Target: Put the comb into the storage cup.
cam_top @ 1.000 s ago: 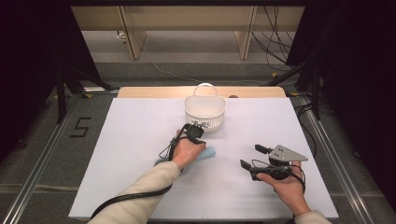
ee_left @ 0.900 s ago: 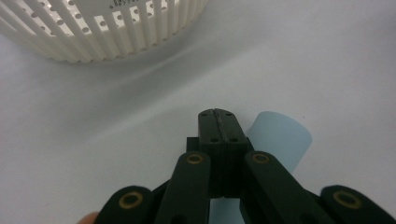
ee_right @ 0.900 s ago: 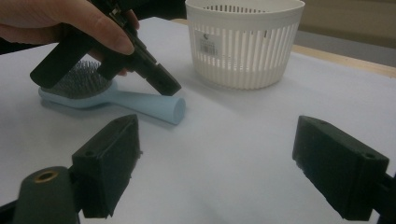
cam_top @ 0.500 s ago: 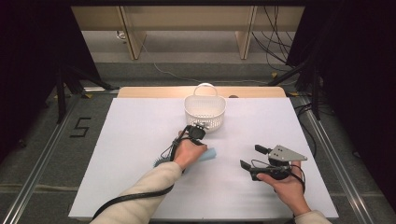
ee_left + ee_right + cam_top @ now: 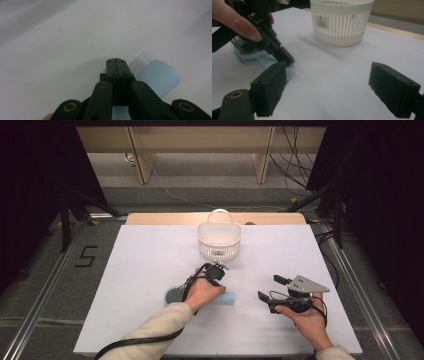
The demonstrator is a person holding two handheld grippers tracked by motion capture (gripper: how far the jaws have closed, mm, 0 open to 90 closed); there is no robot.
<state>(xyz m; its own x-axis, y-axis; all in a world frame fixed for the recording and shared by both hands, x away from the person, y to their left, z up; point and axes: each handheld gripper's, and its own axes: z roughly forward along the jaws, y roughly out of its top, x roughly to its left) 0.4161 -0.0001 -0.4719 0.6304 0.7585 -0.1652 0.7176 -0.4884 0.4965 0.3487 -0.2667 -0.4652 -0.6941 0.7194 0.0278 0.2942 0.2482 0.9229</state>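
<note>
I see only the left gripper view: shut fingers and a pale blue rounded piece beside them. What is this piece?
Observer: The handle of a light blue plastic hairbrush, lying flat on the white table.
Operator: Is any container near it?
Observer: Yes, a white slotted plastic basket stands beyond the left gripper.
Operator: And the other gripper?
Observer: The right gripper is open and empty, right of the brush.
</note>
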